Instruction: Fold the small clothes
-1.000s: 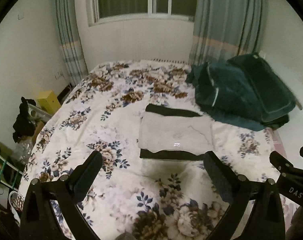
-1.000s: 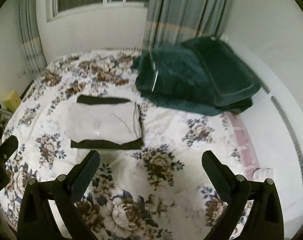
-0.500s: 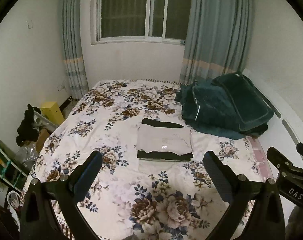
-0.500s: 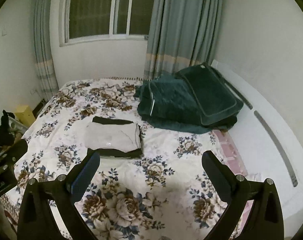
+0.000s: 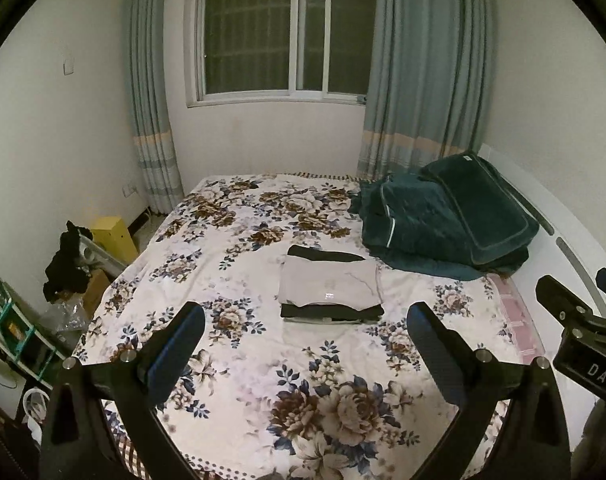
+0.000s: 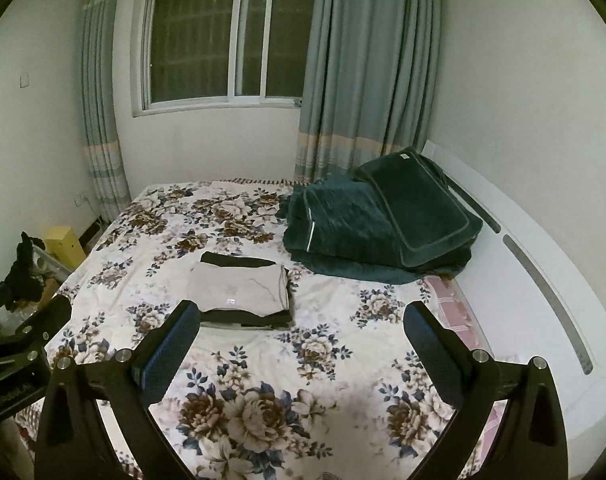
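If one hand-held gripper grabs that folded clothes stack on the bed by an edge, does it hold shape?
Probably not. The stack of folded grey and black clothes is soft fabric in loose layers, so an edge grab would likely lift only the grey top piece and unfold it. It looks light; pushed across the floral bedsheet, the layers may shear apart.

Place: we are in a bedroom in a home.
Bed: we see a big bed (image 5: 263, 360) with a flower sheet filling most of the room.
Blanket: we see a dark green blanket (image 5: 443, 220) piled on the bed's far right side.
Window: we see a window (image 5: 283, 40) with long blue-gray curtains (image 5: 423, 72), dark outside.
Clothes: we see folded clothes (image 5: 329, 290) stacked on the bed.
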The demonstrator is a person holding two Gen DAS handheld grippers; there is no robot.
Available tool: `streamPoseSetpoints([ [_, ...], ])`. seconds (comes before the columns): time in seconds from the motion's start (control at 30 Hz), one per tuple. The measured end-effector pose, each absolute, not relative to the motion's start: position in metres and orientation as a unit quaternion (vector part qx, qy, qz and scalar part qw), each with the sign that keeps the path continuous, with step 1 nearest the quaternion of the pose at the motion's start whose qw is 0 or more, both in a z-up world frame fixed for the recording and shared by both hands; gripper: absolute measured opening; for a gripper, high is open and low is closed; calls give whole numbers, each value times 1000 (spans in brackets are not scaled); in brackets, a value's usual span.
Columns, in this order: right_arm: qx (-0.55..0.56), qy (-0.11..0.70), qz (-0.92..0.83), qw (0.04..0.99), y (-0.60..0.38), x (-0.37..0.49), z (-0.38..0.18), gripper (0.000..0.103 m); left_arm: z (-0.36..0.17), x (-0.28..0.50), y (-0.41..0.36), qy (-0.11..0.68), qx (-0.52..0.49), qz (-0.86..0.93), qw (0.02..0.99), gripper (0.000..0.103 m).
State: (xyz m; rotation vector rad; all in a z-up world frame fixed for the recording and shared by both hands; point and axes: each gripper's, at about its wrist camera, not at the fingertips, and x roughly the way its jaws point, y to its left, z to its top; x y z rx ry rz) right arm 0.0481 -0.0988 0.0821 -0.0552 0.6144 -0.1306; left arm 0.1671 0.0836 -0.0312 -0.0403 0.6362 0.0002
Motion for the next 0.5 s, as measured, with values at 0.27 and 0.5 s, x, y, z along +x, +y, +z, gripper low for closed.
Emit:
streamPoseSetpoints([
  [0.27, -26, 302, -63, 951, -105, 44, 84, 103, -27, 155, 83, 305, -25, 4, 952, 103],
  [0.5, -25, 297, -56, 953, -107, 41, 86, 103, -24, 148, 83, 298, -28, 7, 954, 103],
])
